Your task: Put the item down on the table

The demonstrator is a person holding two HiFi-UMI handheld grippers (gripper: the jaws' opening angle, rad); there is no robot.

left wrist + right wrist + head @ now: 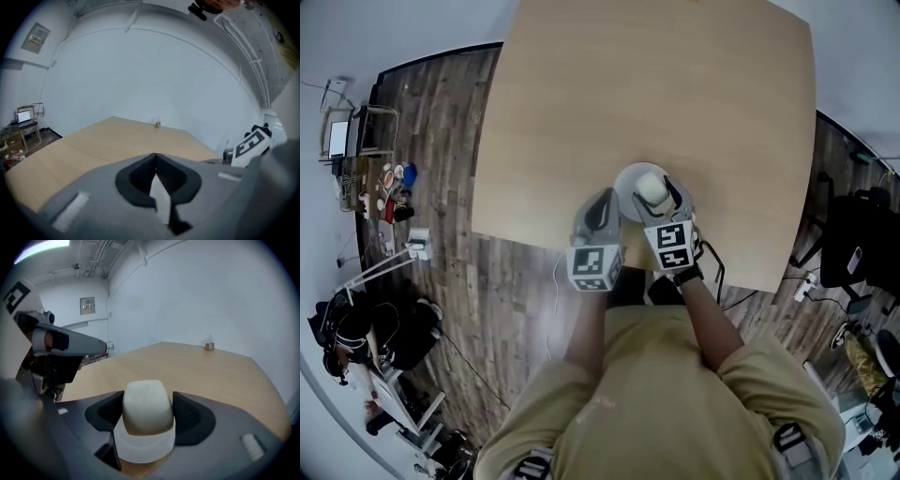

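Note:
A cream, rounded, bun-shaped item (pixel 146 406) sits between the jaws of my right gripper (pixel 147 404), which is shut on its sides. Directly under the item is a white round dish (pixel 145 448); I cannot tell whether they touch. In the head view the item (pixel 652 186) and dish (pixel 628 180) lie near the front edge of the light wooden table (pixel 656 94), with the right gripper (pixel 656 195) over them. My left gripper (pixel 602 204) hangs just left of the dish, jaws together with nothing held (pixel 155 157).
A small brown object (pixel 209 346) stands far off near the table's back edge. Dark wood floor (pixel 506 309) lies below the front edge. A cluttered desk (pixel 356 150) is at the far left, and black gear (pixel 862 244) with cables at the right.

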